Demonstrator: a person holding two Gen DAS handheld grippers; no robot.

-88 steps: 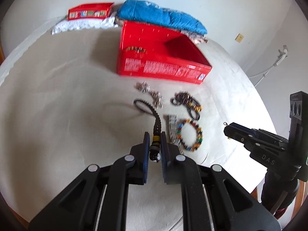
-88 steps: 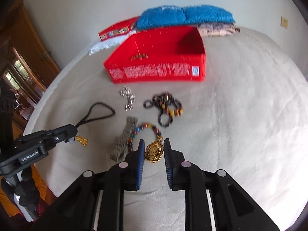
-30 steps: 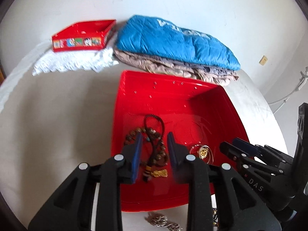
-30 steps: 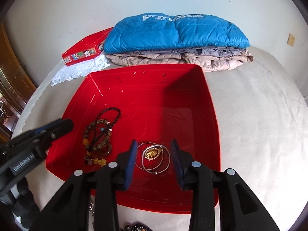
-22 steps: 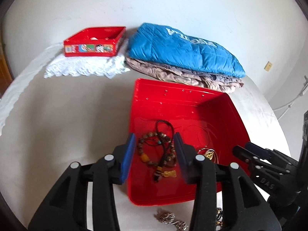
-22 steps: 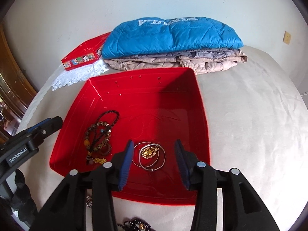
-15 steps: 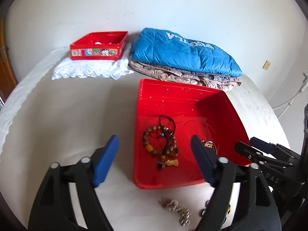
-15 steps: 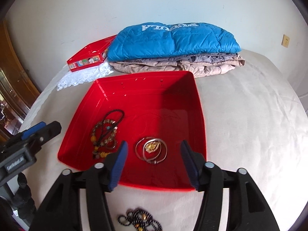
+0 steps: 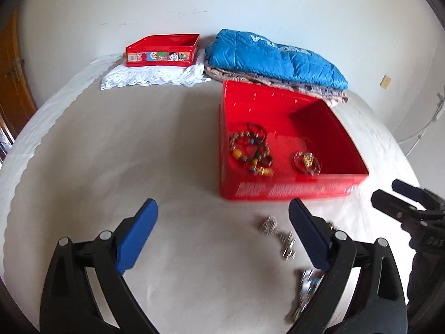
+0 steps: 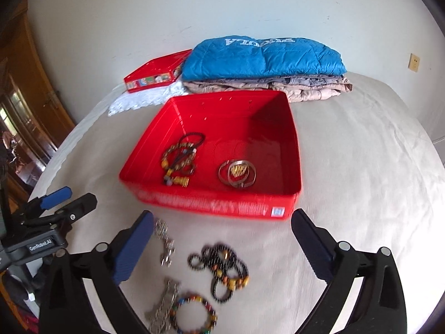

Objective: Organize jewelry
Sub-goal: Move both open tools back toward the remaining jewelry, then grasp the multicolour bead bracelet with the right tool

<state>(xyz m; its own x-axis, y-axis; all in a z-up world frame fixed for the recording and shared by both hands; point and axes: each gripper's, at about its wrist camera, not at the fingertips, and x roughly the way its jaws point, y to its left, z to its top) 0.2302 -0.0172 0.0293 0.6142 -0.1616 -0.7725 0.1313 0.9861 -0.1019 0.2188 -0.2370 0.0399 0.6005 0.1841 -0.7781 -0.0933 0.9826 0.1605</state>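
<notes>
Two handheld grippers hang over a cream-covered bed, both with their blue-padded fingers spread wide and holding nothing: the left gripper and the right gripper each sit just short of a red box that lies on the bedding. Inside the box, a tangle of brown bead bracelets and black cord rests toward its left side, with a gold pendant on a coiled silver chain apart from it to the right. Outside the box, on the cover near the right gripper, lie a silver chain, a dark beaded bracelet, a multicoloured bead bracelet and a grey metal band. At the wall, a folded blue quilted jacket tops beige bedding beside a second red tin on white lace.
</notes>
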